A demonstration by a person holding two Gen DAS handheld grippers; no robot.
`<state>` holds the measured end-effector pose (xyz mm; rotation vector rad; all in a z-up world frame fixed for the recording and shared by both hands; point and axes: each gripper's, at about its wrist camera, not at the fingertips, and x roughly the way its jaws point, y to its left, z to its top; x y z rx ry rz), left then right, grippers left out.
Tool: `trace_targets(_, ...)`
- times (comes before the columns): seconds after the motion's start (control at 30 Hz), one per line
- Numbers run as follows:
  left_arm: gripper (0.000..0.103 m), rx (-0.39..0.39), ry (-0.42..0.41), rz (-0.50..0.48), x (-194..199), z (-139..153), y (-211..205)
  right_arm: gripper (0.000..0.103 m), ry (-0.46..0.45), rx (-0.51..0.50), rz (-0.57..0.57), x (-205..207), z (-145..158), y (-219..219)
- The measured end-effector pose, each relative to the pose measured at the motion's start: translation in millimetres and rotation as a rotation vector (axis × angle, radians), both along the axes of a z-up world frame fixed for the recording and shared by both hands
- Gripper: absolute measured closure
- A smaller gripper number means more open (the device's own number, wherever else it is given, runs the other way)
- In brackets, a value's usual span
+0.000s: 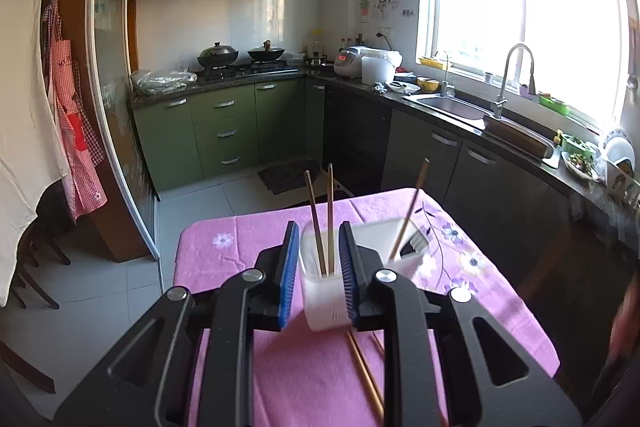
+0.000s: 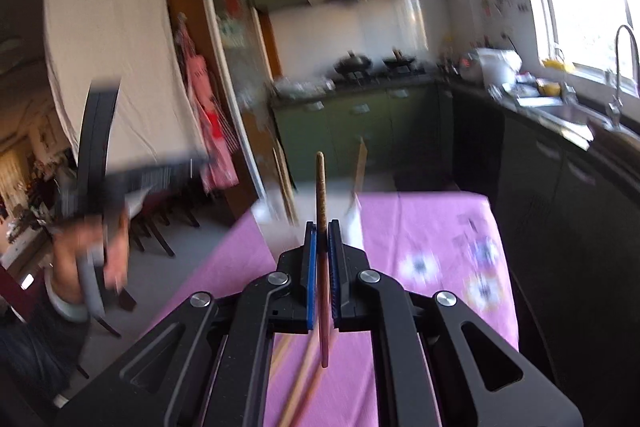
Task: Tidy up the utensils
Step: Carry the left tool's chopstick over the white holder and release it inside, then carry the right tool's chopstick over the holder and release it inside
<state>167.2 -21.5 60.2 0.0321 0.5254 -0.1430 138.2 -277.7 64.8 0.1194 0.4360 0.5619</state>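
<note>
A white utensil holder [image 1: 324, 287] stands on the pink tablecloth [image 1: 248, 227]. My left gripper [image 1: 319, 233] is shut on its left compartment, which holds two wooden chopsticks [image 1: 330, 211]. The holder's right compartment [image 1: 396, 239] holds one more chopstick [image 1: 410, 211]. Loose chopsticks [image 1: 366, 375] lie on the cloth below the gripper. My right gripper [image 2: 322, 227] is shut on a brown chopstick [image 2: 321, 187], held upright above the table. The holder [image 2: 312, 207] appears blurred beyond it. Loose chopsticks [image 2: 300, 387] lie under it.
The small table's edges drop to the tiled floor [image 1: 120, 287] on the left and far side. A kitchen counter with a sink [image 1: 452, 105] runs along the right. A hand holding the left gripper [image 2: 96, 187] shows blurred at the left of the right wrist view.
</note>
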Motion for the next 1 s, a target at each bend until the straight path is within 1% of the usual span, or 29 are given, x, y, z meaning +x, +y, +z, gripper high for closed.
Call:
trace_targets(0.07, 0.083, 0.003, 0.003, -0.012, -12.2, -2.3, 0.0, 0.097, -0.038, 0.047, 0.003, 15.7, 24.6, 5.2)
trace_targets(0.17, 0.083, 0.009, 0.015, -0.030, -28.6, -7.6, 0.0, 0.097, -0.083, 0.100, -0.021, 42.1, 51.6, 14.0)
trace_targets(0.23, 0.083, 0.017, 0.015, -0.032, -37.5, -11.6, 1.8, 0.097, -0.109, 0.104, -0.060, 62.5, 63.2, 23.6)
trace_targets(0.3, 0.082, 0.030, 0.017, -0.029, -41.4, -14.8, 3.1, 0.097, -0.114, 0.087, -0.085, 79.1, 66.9, 31.8)
trace_targets(0.33, 0.081, 0.031, 0.024, -0.029, -42.9, -17.7, 4.9, 0.097, -0.109, 0.073, -0.107, 90.3, 64.0, 38.5)
trace_targets(0.4, 0.081, 0.025, 0.038, -0.031, -44.1, -22.1, 8.2, 0.097, -0.077, 0.043, -0.114, 107.2, 56.5, 49.4)
trace_targets(0.47, 0.081, 0.020, 0.051, -0.027, -44.4, -27.0, 12.0, 0.097, -0.040, 0.011, -0.129, 122.7, 40.0, 59.3)
trace_targets(0.67, 0.081, 0.008, 0.084, -0.023, -40.3, -37.7, 15.9, 0.096, 0.062, -0.048, -0.129, 149.0, -6.3, 77.0)
trace_targets(0.77, 0.081, 0.012, 0.094, -0.031, -40.0, -40.8, 12.2, 0.096, 0.089, -0.069, -0.119, 154.3, -22.0, 84.2)
trace_targets(0.87, 0.081, 0.017, 0.099, -0.037, -41.4, -42.3, 7.8, 0.095, 0.101, -0.082, -0.100, 152.7, -27.9, 89.7)
trace_targets(0.93, 0.081, 0.017, 0.101, -0.037, -42.3, -42.5, 5.0, 0.095, 0.086, -0.076, -0.090, 144.1, -24.2, 88.9)
trace_targets(1.0, 0.080, 0.015, 0.104, -0.040, -41.8, -43.3, 4.8, 0.095, 0.057, -0.063, -0.082, 128.8, -14.0, 84.9)
